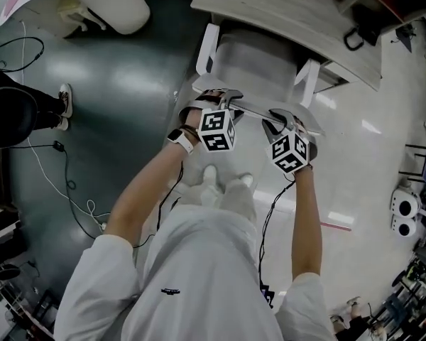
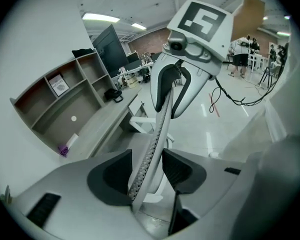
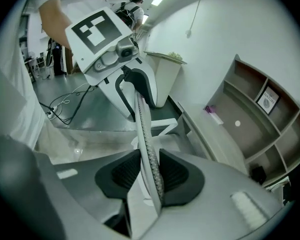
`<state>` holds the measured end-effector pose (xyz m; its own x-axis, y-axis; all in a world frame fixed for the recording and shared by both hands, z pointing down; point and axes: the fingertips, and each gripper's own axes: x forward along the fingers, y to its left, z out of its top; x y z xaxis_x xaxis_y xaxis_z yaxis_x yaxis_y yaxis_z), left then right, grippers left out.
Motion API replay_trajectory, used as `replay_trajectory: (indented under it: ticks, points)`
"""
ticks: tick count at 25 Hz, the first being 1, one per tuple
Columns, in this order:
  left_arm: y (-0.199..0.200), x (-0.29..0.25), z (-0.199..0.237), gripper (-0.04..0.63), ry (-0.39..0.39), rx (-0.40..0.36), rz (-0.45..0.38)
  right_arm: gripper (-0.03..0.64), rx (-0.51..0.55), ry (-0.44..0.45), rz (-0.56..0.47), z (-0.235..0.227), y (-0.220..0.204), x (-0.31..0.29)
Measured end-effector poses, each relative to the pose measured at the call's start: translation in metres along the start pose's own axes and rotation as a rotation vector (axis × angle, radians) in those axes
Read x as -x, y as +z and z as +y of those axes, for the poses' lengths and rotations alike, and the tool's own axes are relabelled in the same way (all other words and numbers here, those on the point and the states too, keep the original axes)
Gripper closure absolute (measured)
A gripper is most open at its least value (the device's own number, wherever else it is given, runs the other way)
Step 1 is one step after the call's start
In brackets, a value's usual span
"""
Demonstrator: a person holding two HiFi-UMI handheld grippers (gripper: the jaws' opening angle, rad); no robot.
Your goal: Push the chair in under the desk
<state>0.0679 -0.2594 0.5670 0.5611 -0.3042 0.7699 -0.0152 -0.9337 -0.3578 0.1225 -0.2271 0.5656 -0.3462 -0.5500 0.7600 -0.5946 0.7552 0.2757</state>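
A white mesh-backed chair point(image 1: 255, 55) stands with its seat partly under the pale desk point(image 1: 291, 13). Both grippers are at the top edge of its backrest point(image 1: 259, 110). My left gripper point(image 1: 224, 99) has that edge point(image 2: 157, 134) between its jaws, which are opening: a gap shows beside the right pad point(image 2: 177, 170). My right gripper point(image 1: 280, 123) is shut on the same edge point(image 3: 142, 129), both pads pressing the mesh. Each gripper view shows the other gripper farther along the edge: the right gripper point(image 2: 169, 91), the left gripper point(image 3: 135, 86). The chair's base is hidden.
The desk point(image 2: 100, 124) carries an open shelf unit point(image 2: 65, 104) against the wall. A person's shoes point(image 1: 64, 106) and loose cables point(image 1: 57, 180) are on the dark floor at left. White gear point(image 1: 405, 213) sits at the right. My own feet point(image 1: 224, 183) stand behind the chair.
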Motion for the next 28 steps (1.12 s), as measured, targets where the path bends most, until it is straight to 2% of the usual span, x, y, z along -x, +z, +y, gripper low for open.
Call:
replay_trajectory:
  ticks: [8,15,23,28]
  points:
    - [-0.001,-0.004,0.012,0.399,0.025,-0.067,-0.038,0.491,-0.069,0.050,0.021,-0.006,0.005,-0.005]
    - [0.002,-0.006,0.014,0.401,0.043,-0.097,-0.061,0.491,-0.077,0.051,0.028,-0.010,0.004,-0.003]
    - [0.000,-0.018,0.045,0.397,0.035,-0.066,-0.027,0.486,0.001,-0.051,-0.004,-0.039,0.013,-0.020]
    - [0.016,-0.038,0.068,0.399,0.058,-0.067,-0.027,0.485,0.013,-0.046,-0.009,-0.074,0.004,-0.023]
